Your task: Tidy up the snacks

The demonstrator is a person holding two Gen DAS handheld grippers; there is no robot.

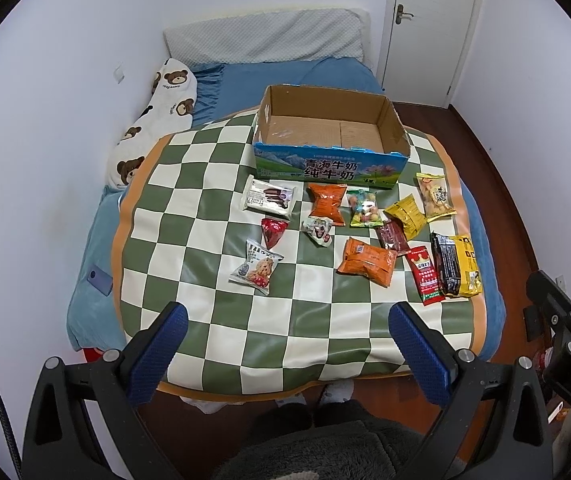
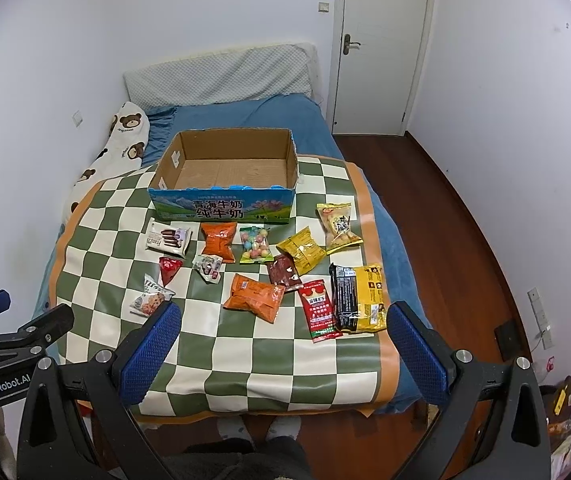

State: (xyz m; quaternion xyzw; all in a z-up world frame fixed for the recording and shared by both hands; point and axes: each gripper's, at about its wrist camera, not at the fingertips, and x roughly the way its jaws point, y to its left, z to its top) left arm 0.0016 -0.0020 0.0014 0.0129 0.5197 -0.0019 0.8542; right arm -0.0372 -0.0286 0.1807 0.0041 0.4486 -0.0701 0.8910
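An open cardboard milk box [image 1: 327, 120] [image 2: 225, 160] stands empty at the far side of a green-and-white checkered mat [image 1: 205, 208] [image 2: 245, 360] on a bed. Several snack packets lie in front of it, among them an orange bag [image 1: 367, 261] [image 2: 254, 297], a cookie packet [image 1: 256, 266] [image 2: 150, 300], a red stick pack [image 1: 425, 275] [image 2: 319, 312] and a black-and-yellow pack [image 1: 457, 264] [image 2: 359, 298]. My left gripper [image 1: 287, 324] is open and empty above the mat's near edge. My right gripper [image 2: 285, 322] is open and empty too.
The bed has a blue sheet [image 2: 245, 114], a grey pillow [image 1: 265, 36] and a bear-print pillow [image 1: 153, 120] against the left wall. A phone [image 1: 99, 280] lies on the bed's left edge. A closed door [image 2: 381, 48] and wooden floor [image 2: 465, 240] are to the right.
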